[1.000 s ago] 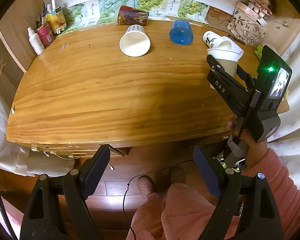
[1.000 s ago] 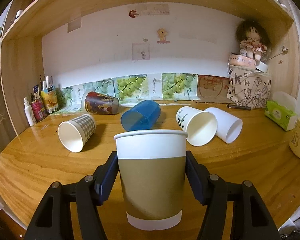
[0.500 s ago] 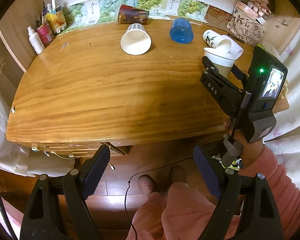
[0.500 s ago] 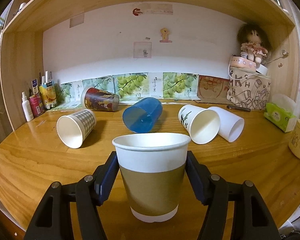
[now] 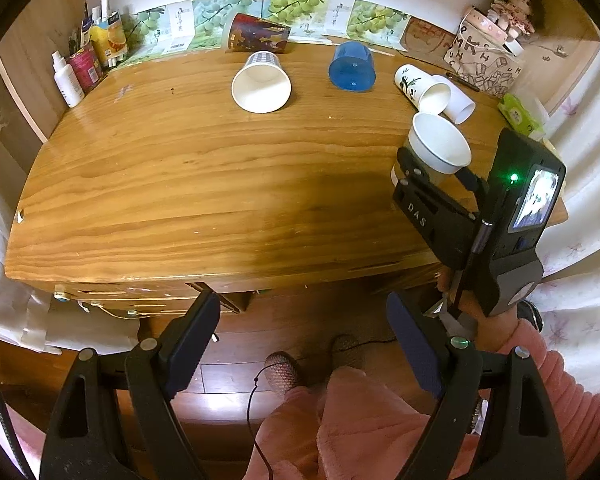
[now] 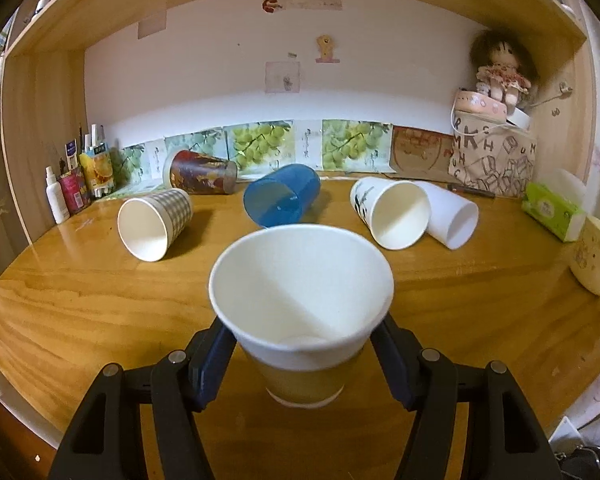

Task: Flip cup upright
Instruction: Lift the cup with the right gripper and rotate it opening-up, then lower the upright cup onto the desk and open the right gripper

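The brown-and-white paper cup (image 6: 302, 312) stands upright, mouth up, near the front right of the wooden worktop (image 6: 80, 300). In your right wrist view it fills the centre, with its white inside showing and its brown band below the white rim. Your right claw (image 6: 302, 354) is clenched on the cup — one blue-padded finger (image 6: 214, 360) presses its left wall and the other its right wall. The cup's base looks to be at the worktop surface, though you cannot tell if it rests fully there.

In your left wrist view the same cup (image 5: 439, 147) sits at about 2 o'clock, held by the right claw (image 5: 428, 176) near the worktop's (image 5: 180, 180) right edge. Your left claw (image 5: 304, 344) hangs off the front edge over the floor, its fingers spread wide and grasping nothing.

Beyond the held cup, five others lie on their sides toward the back. At 10 o'clock in the right wrist view is a checked paper cup (image 6: 154, 222), mouth toward you. Behind it, near the wall, lies a dark red patterned cup (image 6: 200, 172). At 12 o'clock a blue plastic cup (image 6: 282, 200) lies with its base toward you. At 1 o'clock a white cup with a bamboo print (image 6: 390, 212) touches a plain white cup (image 6: 450, 216) on its right.

At the far left stand small bottles (image 6: 58, 196). At the far right are a printed bag (image 6: 492, 164) with a doll (image 6: 500, 68) above it, and a green tissue pack (image 6: 552, 210).
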### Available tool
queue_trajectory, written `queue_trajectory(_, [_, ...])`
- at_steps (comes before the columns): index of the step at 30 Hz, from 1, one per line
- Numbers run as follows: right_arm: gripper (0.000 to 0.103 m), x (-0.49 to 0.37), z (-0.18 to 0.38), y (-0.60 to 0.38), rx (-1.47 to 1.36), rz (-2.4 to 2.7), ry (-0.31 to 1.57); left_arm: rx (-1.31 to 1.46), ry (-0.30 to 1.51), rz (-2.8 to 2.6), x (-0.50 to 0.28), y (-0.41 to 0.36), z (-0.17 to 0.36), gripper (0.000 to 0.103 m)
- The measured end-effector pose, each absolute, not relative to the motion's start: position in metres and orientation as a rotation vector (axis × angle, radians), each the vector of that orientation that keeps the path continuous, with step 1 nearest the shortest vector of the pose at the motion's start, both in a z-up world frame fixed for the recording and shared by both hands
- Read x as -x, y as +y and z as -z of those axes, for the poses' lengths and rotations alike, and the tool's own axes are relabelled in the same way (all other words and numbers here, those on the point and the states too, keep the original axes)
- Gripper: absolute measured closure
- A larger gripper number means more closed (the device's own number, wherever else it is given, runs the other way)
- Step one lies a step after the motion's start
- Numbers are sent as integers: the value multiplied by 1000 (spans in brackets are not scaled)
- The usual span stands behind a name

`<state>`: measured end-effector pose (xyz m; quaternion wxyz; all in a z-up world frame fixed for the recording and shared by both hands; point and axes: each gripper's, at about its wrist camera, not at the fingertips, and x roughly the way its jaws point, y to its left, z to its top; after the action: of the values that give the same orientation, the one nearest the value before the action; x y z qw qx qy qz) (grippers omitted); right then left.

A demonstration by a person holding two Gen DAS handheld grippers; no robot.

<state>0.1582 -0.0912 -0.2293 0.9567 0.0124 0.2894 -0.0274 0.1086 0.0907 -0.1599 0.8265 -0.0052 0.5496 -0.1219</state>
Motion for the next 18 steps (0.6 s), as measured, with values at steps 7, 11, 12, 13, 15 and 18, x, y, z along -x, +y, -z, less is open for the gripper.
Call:
queue_trajectory(7, [23,-154,235,-93,-17,60,648,15,1178,248,-105,91,162,15])
queue_trajectory(11, [22,-149,238,-91,14,67,715,24,1195,231,-104,92,167,15])
queue_trajectory(12, [22,-147,238,-91,22,66,731,27,1200,227,-105,92,168,15])
queue_trajectory(13, [22,-144,238,-92,30,64,753,26,1202,222,-105,92,169,15])
queue_trajectory(15, [22,-138,237,-95,37,63,803,23,1201,214,-106,90,170,15])
queue_trajectory(18, [21,-132,235,-102,43,69,923,40,1207,197,-109,86,171,15])
